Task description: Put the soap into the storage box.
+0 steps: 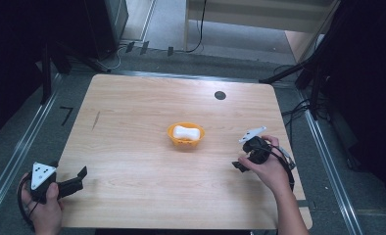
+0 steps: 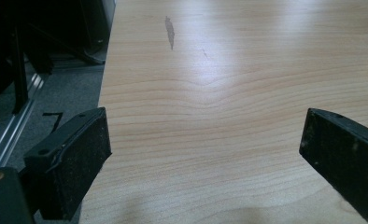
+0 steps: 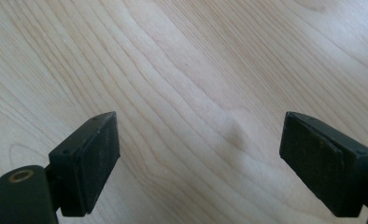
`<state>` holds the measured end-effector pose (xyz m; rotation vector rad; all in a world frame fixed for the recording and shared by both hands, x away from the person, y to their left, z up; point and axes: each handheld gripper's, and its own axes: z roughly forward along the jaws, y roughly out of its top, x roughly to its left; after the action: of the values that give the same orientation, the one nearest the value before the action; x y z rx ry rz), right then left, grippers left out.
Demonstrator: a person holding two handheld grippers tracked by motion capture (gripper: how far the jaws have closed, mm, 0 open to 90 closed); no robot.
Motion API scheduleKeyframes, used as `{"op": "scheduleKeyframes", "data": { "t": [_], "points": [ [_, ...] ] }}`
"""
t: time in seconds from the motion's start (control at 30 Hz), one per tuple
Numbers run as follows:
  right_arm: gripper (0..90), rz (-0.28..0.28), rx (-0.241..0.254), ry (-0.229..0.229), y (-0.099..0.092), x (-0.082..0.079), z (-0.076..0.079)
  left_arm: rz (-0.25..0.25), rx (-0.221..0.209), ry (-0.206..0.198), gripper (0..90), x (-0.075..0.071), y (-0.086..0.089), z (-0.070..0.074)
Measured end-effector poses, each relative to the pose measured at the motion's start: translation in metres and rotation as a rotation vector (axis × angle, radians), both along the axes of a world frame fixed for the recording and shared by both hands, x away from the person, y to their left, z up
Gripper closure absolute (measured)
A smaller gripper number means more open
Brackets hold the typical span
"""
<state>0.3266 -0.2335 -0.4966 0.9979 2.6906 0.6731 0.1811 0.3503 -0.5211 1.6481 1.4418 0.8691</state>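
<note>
Both tools gape empty, left tool [image 1: 78,178] lower left, right tool [image 1: 241,165] right; approach the centre orange bowl [image 1: 185,134] slowly.

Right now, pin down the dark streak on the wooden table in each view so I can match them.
High view: the dark streak lies near the far-left corner of the wooden table, left of the orange bowl.
Left gripper view: top, left of centre, close to the table's left edge.
Right gripper view: bare wood grain between the open jaws of the right gripper.
Shared landmark: the table's wood grain.
</note>
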Motion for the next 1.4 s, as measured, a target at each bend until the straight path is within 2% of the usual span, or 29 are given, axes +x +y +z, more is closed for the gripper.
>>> {"op": "scheduleKeyframes", "data": {
  "t": [0.03,0.27,0.43,0.5,0.67,0.83,1.03,1.3,1.4],
  "points": [
    [12.8,-0.026,0.018,-0.009,-0.007,-0.004,-0.002,-0.002,-0.001,-0.001,2.2,0.000,0.000,0.000],
    [12.8,-0.081,0.059,-0.029,-0.023,-0.018,-0.008,0.000,0.001,-0.001,2.2,0.000,0.000,0.000],
    [12.8,-0.118,0.062,-0.041,-0.035,-0.030,-0.013,0.001,0.001,-0.002,2.2,0.000,0.000,0.000],
    [12.8,-0.137,0.080,-0.047,-0.042,-0.037,-0.016,0.001,0.003,-0.001,2.2,0.000,0.000,0.000],
    [12.8,-0.141,0.089,-0.061,-0.051,-0.046,-0.021,0.001,-0.001,-0.001,2.2,0.000,0.000,0.000],
    [12.6,-0.173,0.105,-0.072,-0.060,-0.058,-0.026,0.001,-0.002,-0.003,2.2,0.000,0.000,0.000],
    [10.9,-0.190,0.108,-0.116,-0.069,-0.071,-0.028,0.002,-0.003,-0.002,2.2,0.000,0.000,0.000],
    [10.6,-0.244,0.137,-0.133,-0.085,-0.086,-0.032,0.001,0.000,0.000,2.2,0.000,0.000,0.000],
    [6.4,-0.264,0.150,-0.154,-0.091,-0.092,-0.035,0.001,0.001,-0.001,2.2,0.000,0.000,0.000]
  ]
}}
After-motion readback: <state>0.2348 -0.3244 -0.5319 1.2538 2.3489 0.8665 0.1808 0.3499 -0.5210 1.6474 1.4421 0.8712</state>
